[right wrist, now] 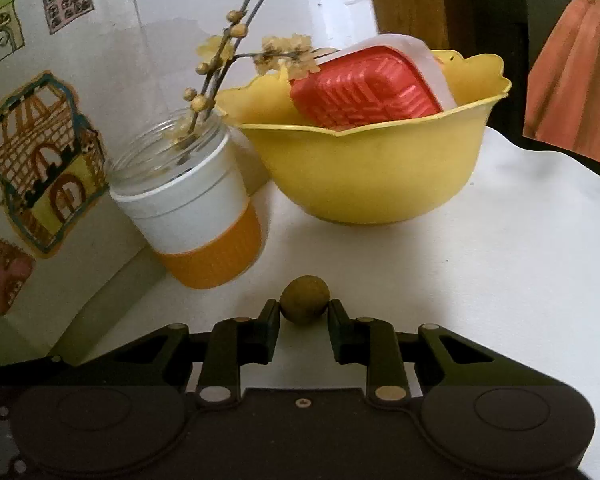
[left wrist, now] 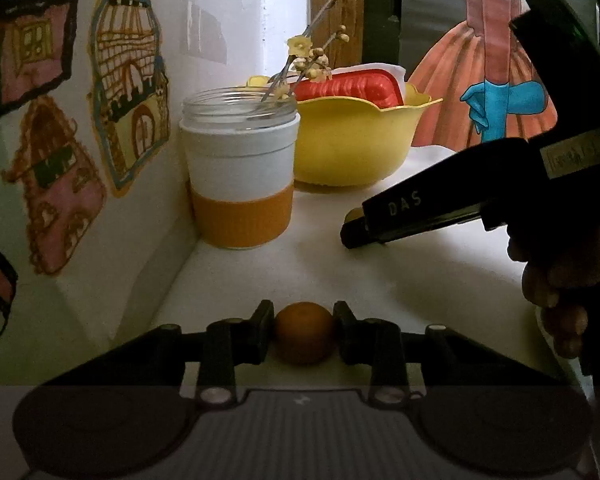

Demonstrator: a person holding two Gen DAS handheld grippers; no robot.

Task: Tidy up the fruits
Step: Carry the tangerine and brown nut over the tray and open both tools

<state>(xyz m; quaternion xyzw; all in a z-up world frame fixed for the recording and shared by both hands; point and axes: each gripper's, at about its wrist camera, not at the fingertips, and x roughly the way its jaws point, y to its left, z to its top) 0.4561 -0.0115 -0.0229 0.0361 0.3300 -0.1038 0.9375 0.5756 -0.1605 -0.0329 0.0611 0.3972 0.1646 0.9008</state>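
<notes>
— Left side?
— My left gripper [left wrist: 304, 334] clamps a small round orange fruit [left wrist: 304, 338], no long axis.
— Right?
— My right gripper [right wrist: 304, 316] pinches a round olive-brown fruit [right wrist: 304, 299]; the yellow scalloped plastic bowl [right wrist: 372, 176] sits far, bare white tabletop [right wrist: 500, 272] open on the right.

Between the left tool's [left wrist: 304, 334] fingers sits a round fruit [left wrist: 304, 338] on the tabletop [left wrist: 284, 264]. Ahead-left of it stands a jar [left wrist: 240, 168] holding twigs [left wrist: 308, 52]; behind the jar, ahead-right, a bowl [left wrist: 356, 140] holds a box [left wrist: 350, 88].
</notes>
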